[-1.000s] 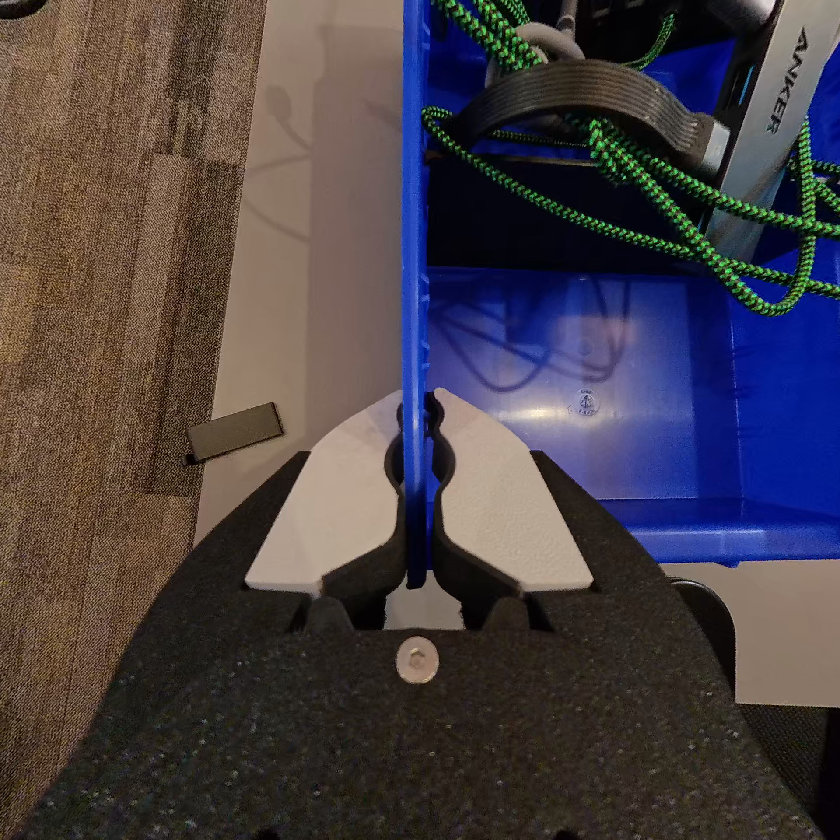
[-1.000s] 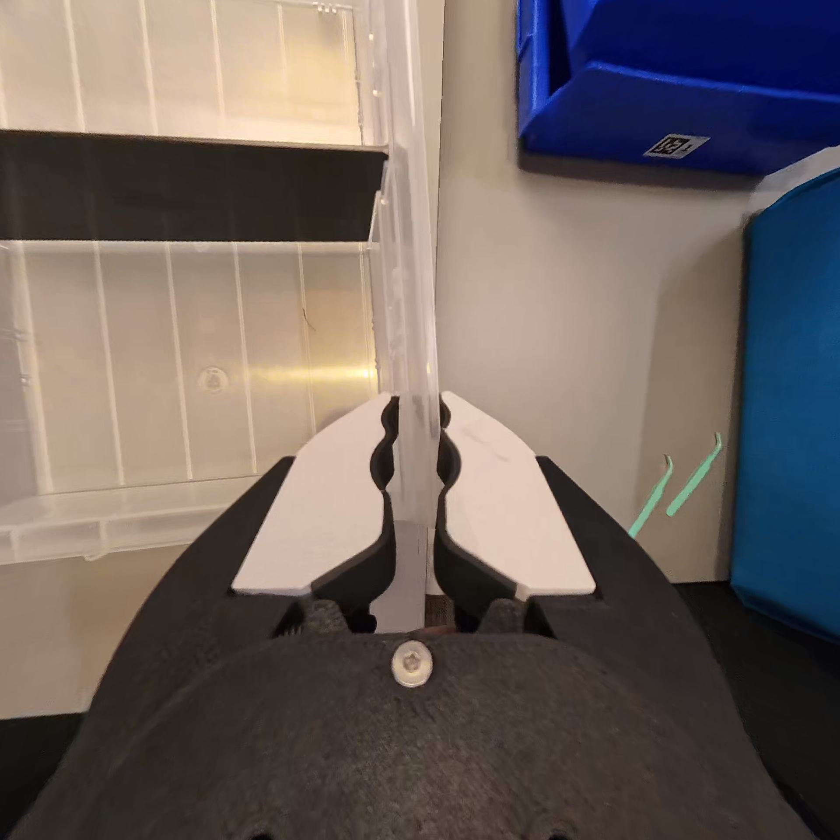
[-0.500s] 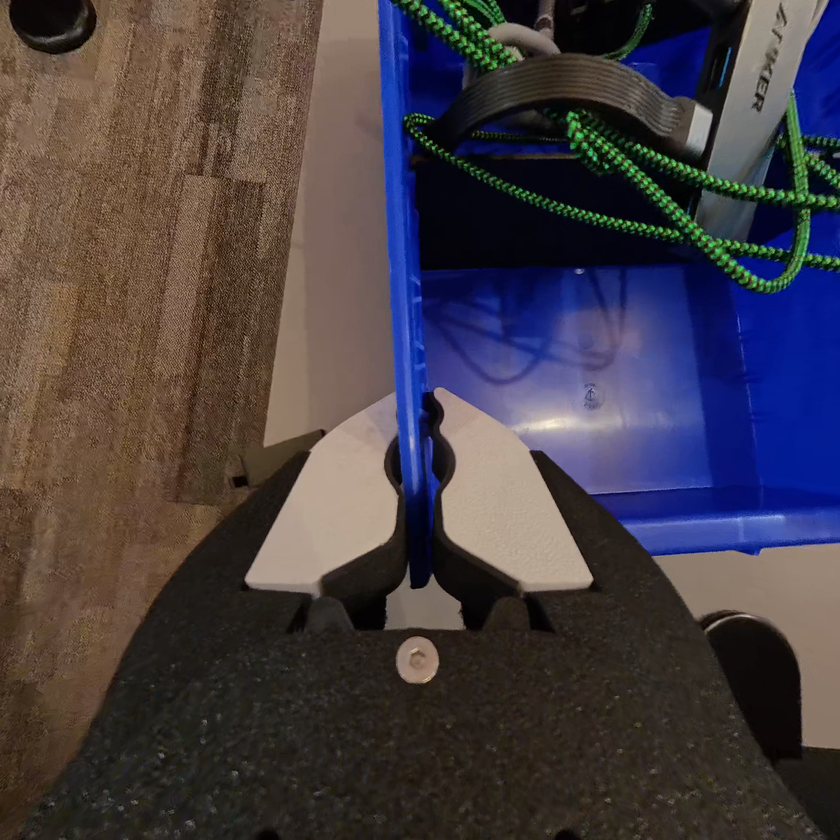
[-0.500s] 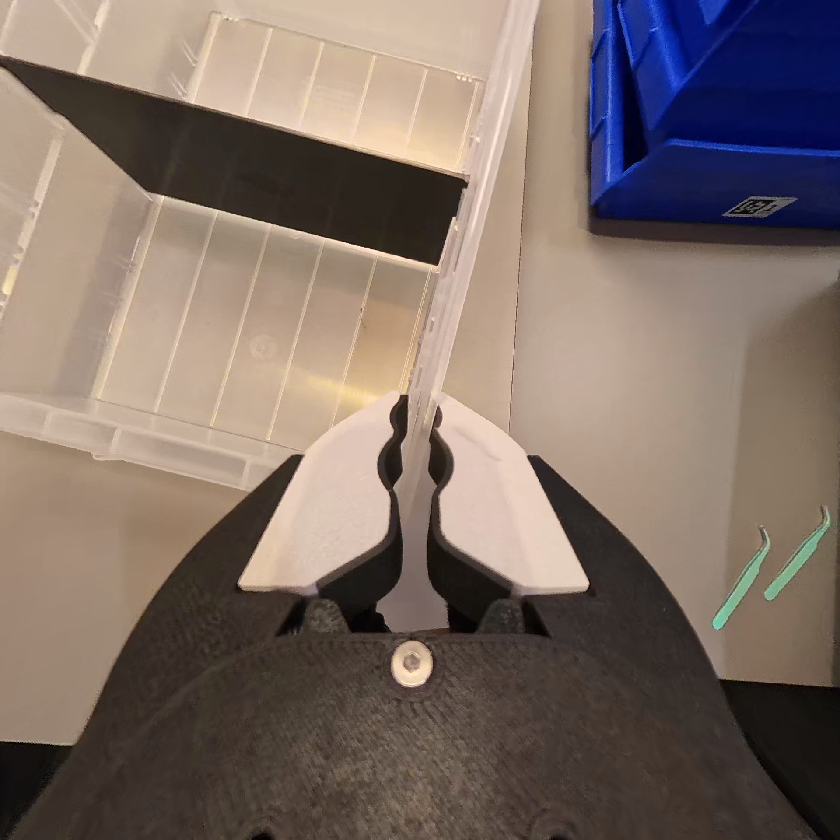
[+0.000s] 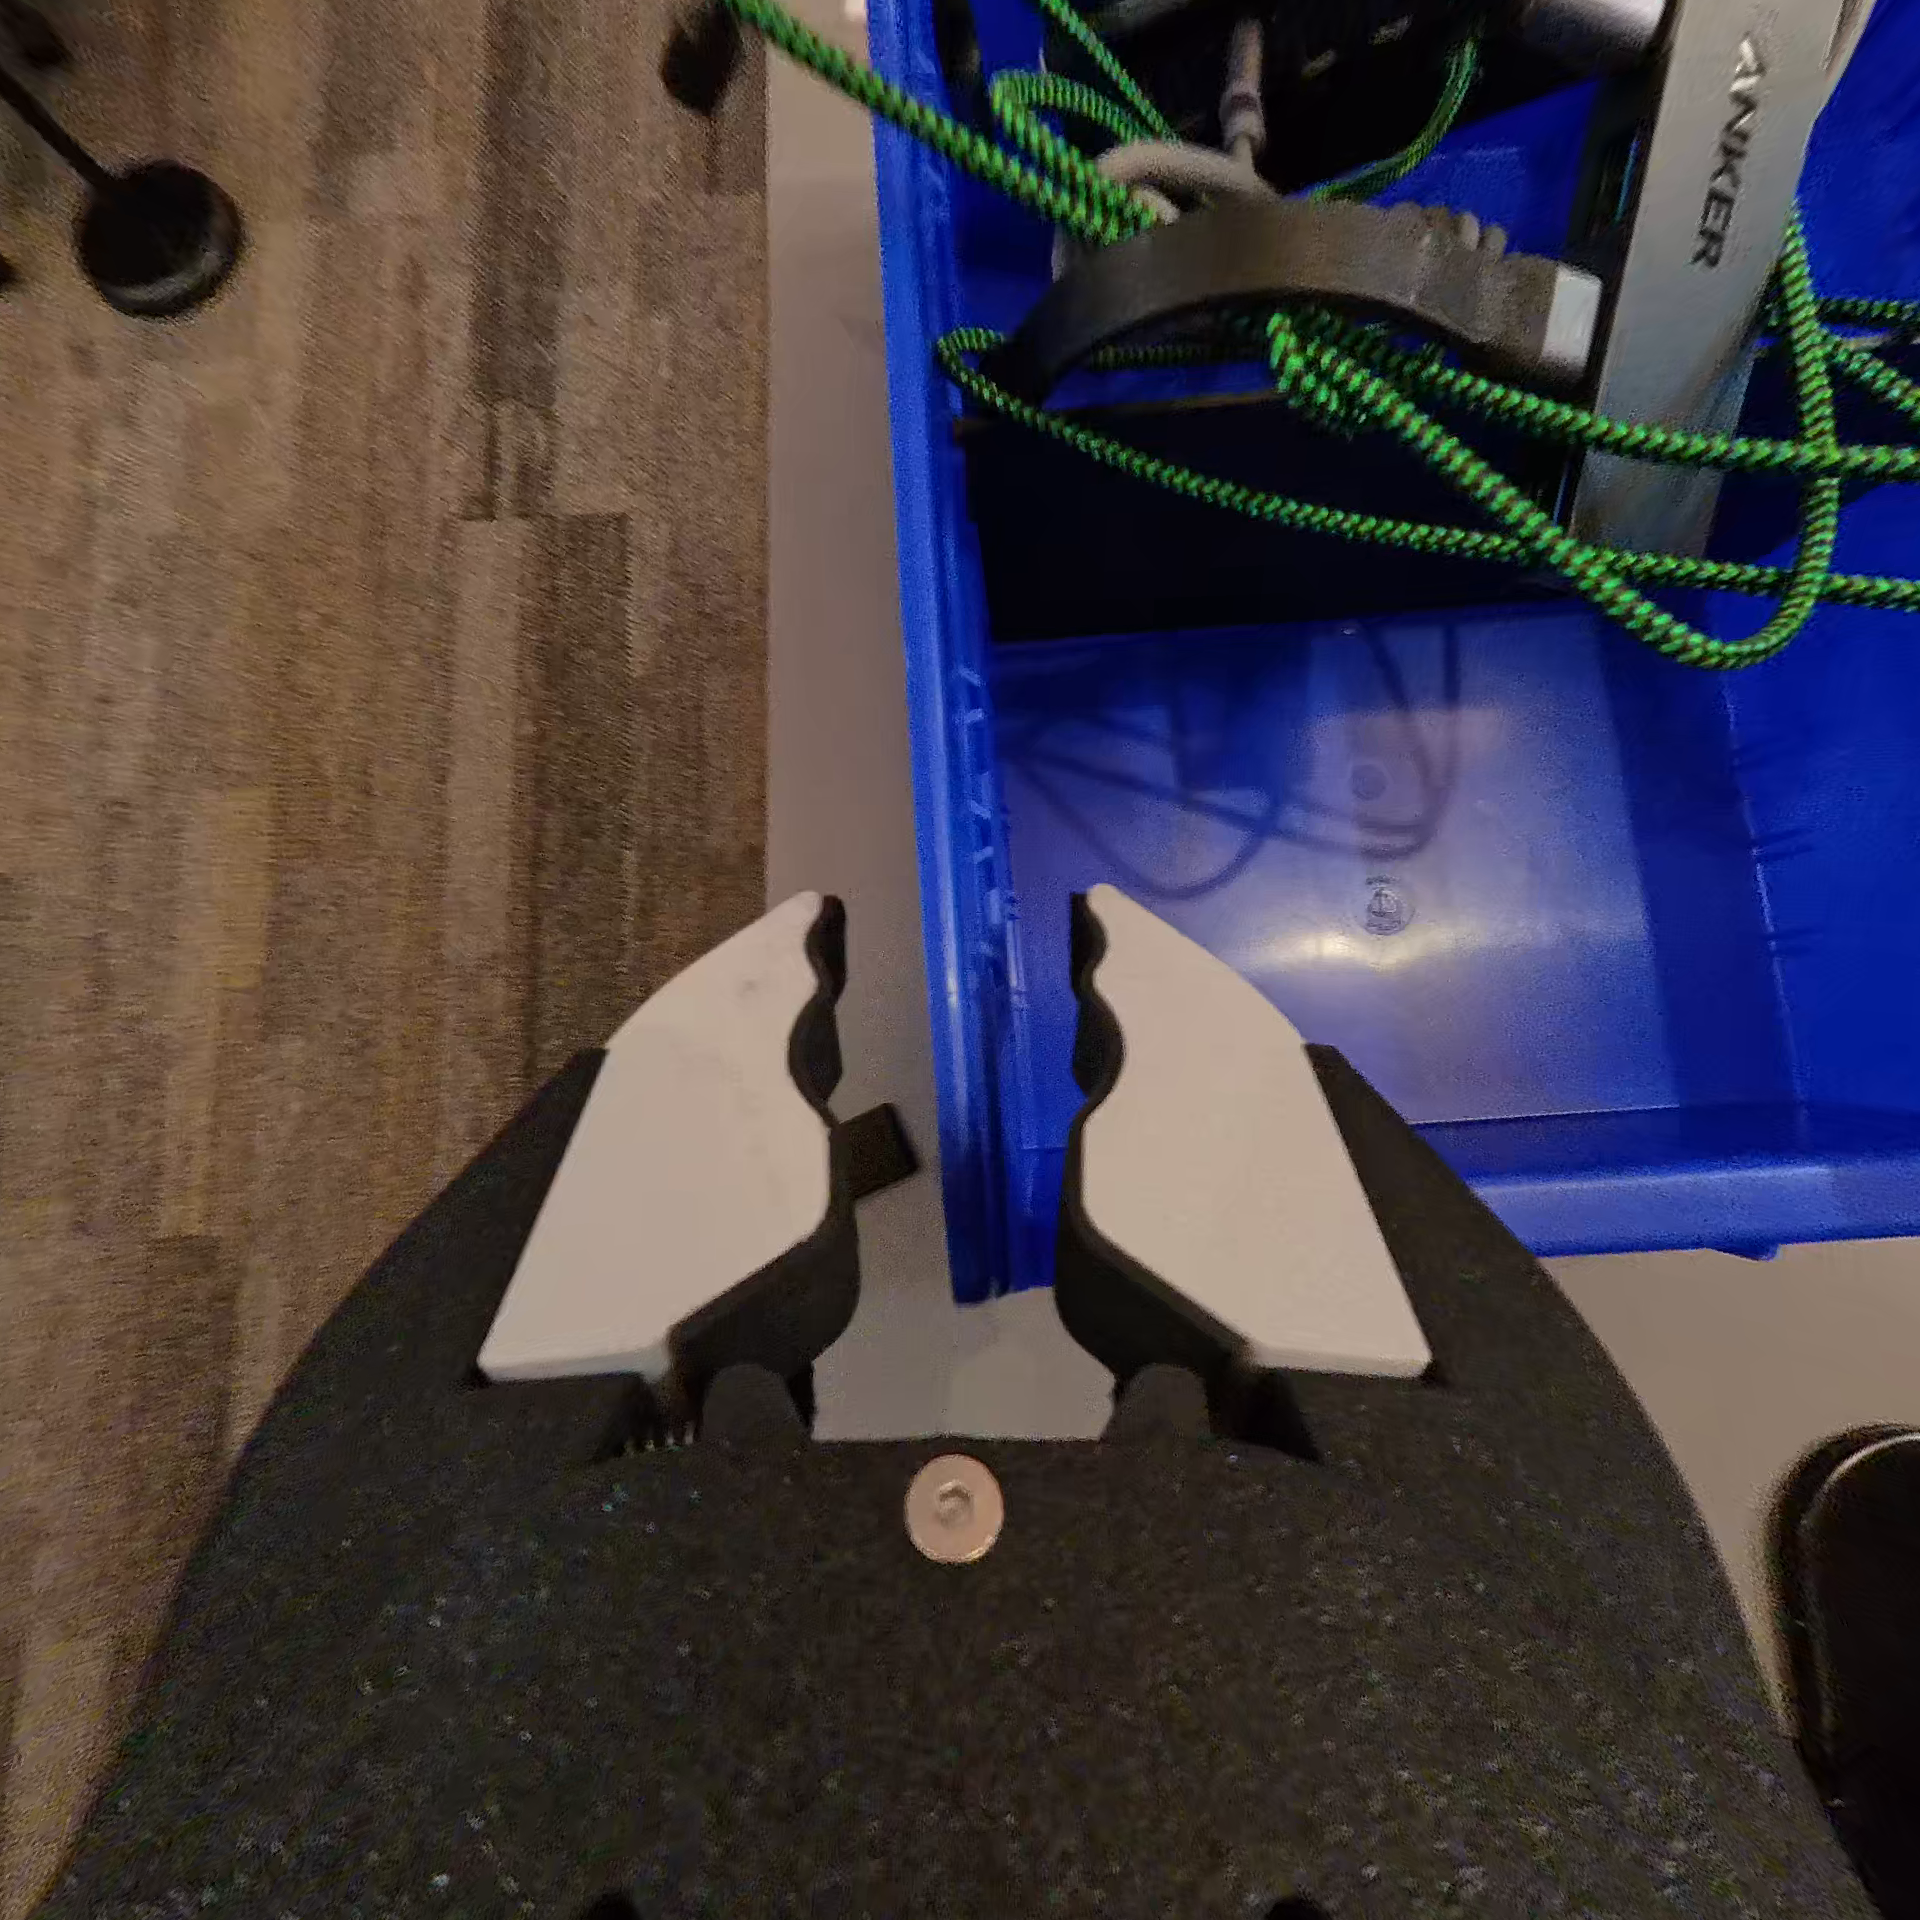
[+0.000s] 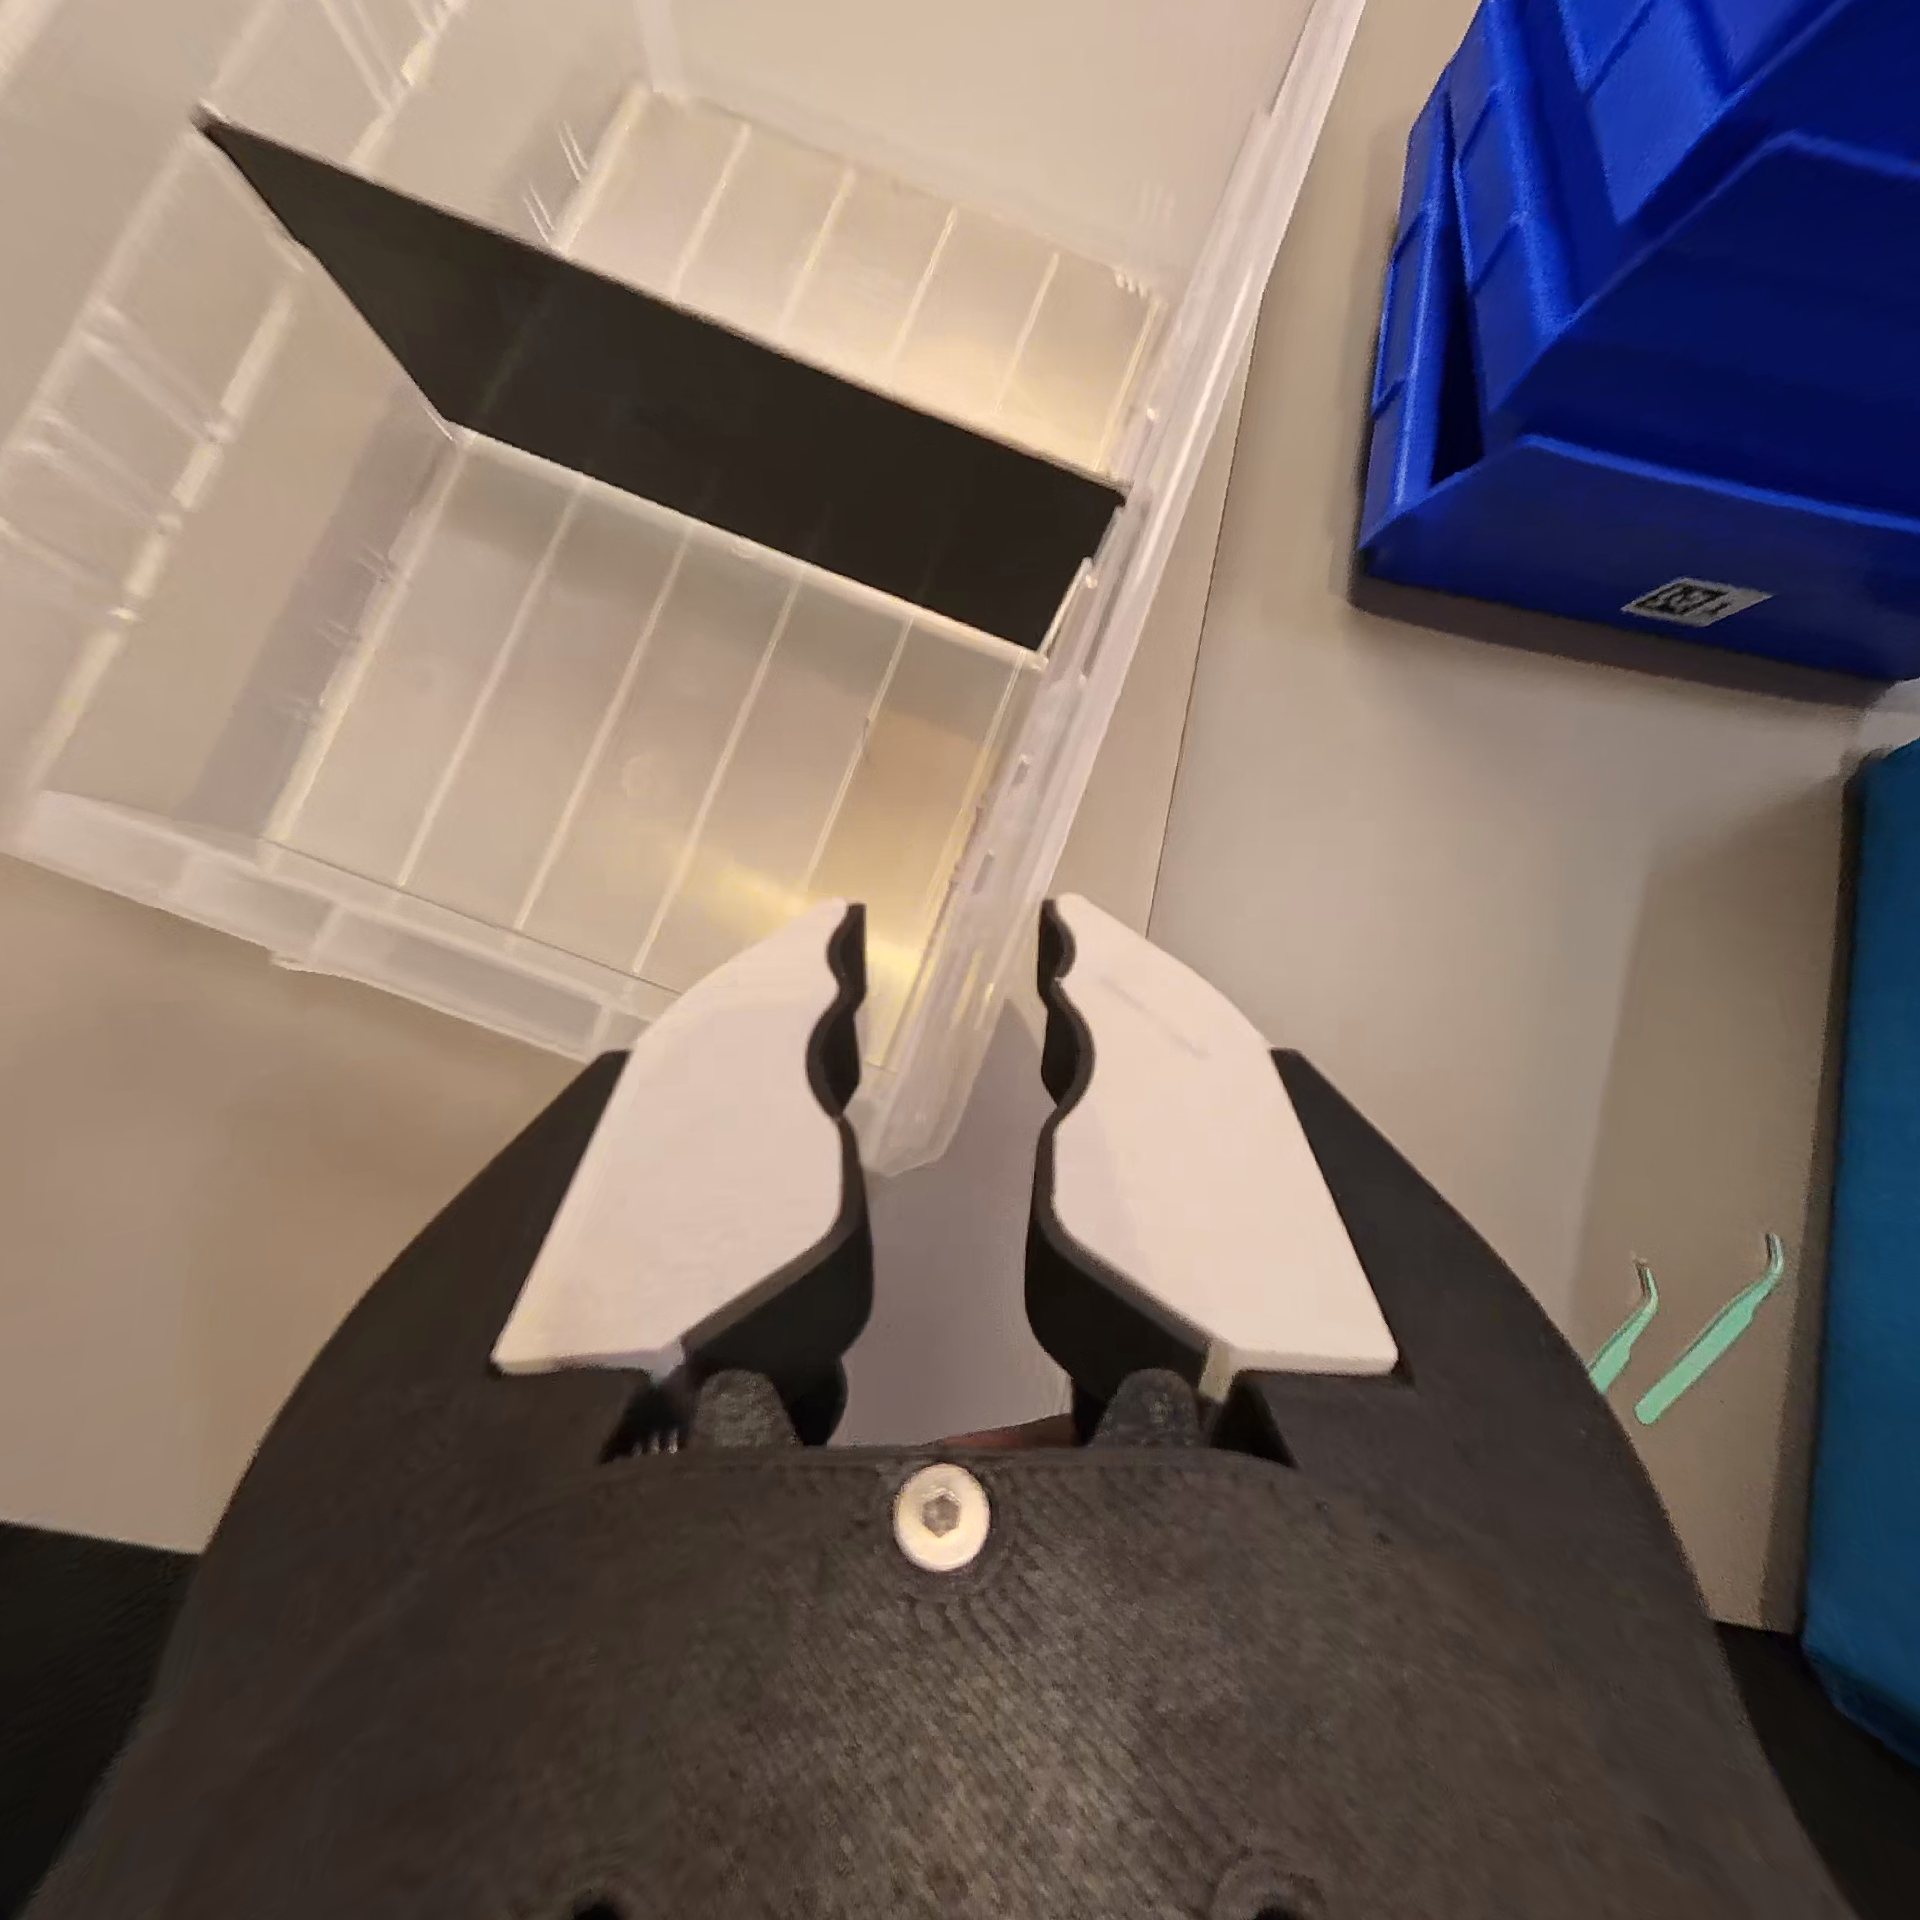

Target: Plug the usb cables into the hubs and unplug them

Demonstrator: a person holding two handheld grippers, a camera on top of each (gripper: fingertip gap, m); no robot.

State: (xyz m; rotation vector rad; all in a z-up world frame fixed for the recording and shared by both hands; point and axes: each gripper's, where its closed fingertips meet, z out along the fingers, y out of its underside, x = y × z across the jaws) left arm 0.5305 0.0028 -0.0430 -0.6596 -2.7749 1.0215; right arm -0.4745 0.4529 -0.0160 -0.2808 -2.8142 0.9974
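The left tool [image 5: 951, 920] stands released, its jaws apart on either side of the left wall of the blue bin [image 5: 961, 831], which runs up between them untouched on the outer side and close on the inner. The right tool [image 6: 951, 925] is likewise unclenched, straddling the near right corner of the clear plastic bin [image 6: 1049, 748], whose wall slants through the gap.

The step in hand looks to be letting go of both bins so that the cables can be reached. To do it well, each tool should draw straight back along the wall it straddles, so no finger drags a bin askew, and only then rise and swing inward.

The task's things lie in the far compartment of the blue bin, past its black divider: green-and-black braided cables [image 5: 1455, 499] looped over a flat black ribbon cable [image 5: 1299, 260], with a silver hub [image 5: 1704, 260] leaning upright against the right side. The loops are tangled, so a plug end should be singled out before lifting.

The blue bin sits near the desk's left edge [image 5: 767, 520], with carpet beyond; little room there. A small black piece [image 5: 878, 1148] lies on the desk just by the left finger. On the right tool's side, bare desk opens between the clear bin, stacked blue bins [image 6: 1662, 364], a teal pouch [image 6: 1881, 1195] and two green tweezers [image 6: 1662, 1320].
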